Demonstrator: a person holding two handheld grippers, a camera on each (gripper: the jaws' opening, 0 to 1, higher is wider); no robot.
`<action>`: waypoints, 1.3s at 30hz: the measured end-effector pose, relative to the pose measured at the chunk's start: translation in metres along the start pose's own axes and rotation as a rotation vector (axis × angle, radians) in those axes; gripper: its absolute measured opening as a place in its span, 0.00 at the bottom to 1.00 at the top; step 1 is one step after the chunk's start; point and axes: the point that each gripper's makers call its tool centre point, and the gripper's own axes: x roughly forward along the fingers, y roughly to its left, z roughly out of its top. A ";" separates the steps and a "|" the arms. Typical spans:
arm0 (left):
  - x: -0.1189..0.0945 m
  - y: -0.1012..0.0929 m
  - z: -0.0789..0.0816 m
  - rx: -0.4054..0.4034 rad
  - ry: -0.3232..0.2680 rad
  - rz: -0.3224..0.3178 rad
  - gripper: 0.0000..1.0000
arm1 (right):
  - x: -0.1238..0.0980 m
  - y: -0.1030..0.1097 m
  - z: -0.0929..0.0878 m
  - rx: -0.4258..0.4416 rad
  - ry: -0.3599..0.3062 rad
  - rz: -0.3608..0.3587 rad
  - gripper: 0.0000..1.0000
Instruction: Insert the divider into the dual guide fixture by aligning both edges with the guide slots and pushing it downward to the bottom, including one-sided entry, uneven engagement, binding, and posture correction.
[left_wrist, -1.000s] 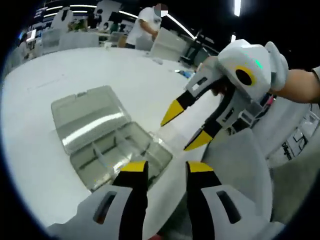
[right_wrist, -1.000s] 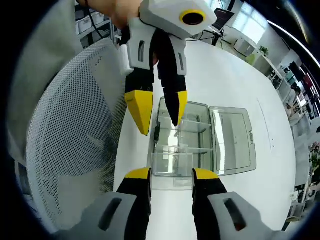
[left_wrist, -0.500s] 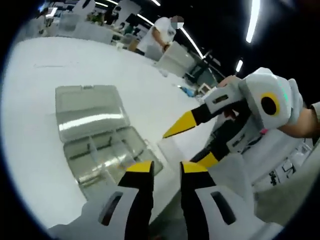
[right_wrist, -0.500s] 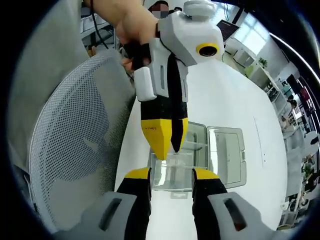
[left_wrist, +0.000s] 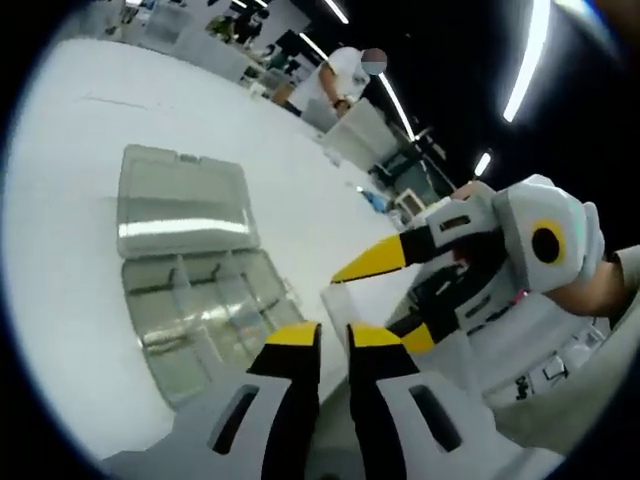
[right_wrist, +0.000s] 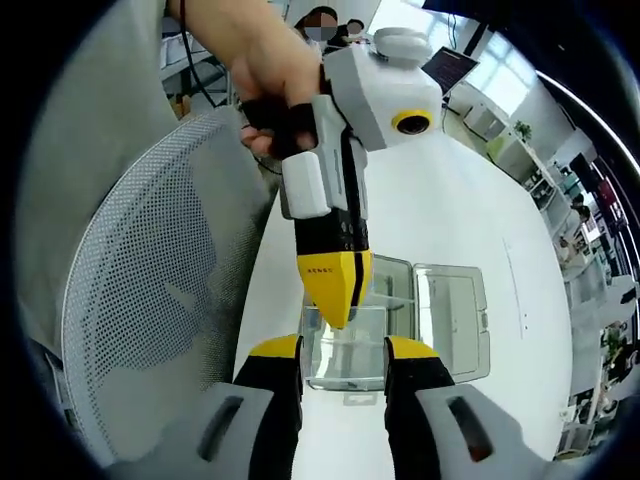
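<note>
A thin clear divider (right_wrist: 345, 345) spans the gap between my right gripper's (right_wrist: 343, 348) yellow-tipped jaws, which hold it by its two side edges. My left gripper (right_wrist: 337, 300) comes down from above with its tips pressed together on the divider's upper edge. In the left gripper view, the left gripper (left_wrist: 333, 335) has only a narrow gap, and the divider's (left_wrist: 338, 300) pale edge stands just above it. The right gripper (left_wrist: 372, 305) reaches in there from the right. Below and beyond lies the clear compartment box (left_wrist: 190, 320) with its lid (left_wrist: 175, 200) folded open flat.
The box (right_wrist: 400, 300) rests on a white table (right_wrist: 440, 210) near its edge. A grey mesh chair back (right_wrist: 150, 300) stands close on the left of the right gripper view. A hand (right_wrist: 265, 70) holds the left gripper. A person (left_wrist: 340, 75) stands far behind.
The left gripper's jaws have narrowed from wide apart to almost touching, closing on the divider's edge. It has also swung closer over the right gripper. The right gripper's jaw spacing is unchanged.
</note>
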 end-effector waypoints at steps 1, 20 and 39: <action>0.000 0.000 0.000 -0.010 -0.002 -0.003 0.07 | 0.000 0.000 0.000 0.000 -0.001 -0.001 0.26; 0.001 -0.003 -0.001 -0.116 -0.022 -0.053 0.00 | -0.001 -0.006 0.000 -0.062 0.018 -0.037 0.22; -0.011 -0.008 0.003 0.182 -0.034 -0.102 0.00 | -0.016 -0.021 0.001 0.036 -0.015 0.052 0.09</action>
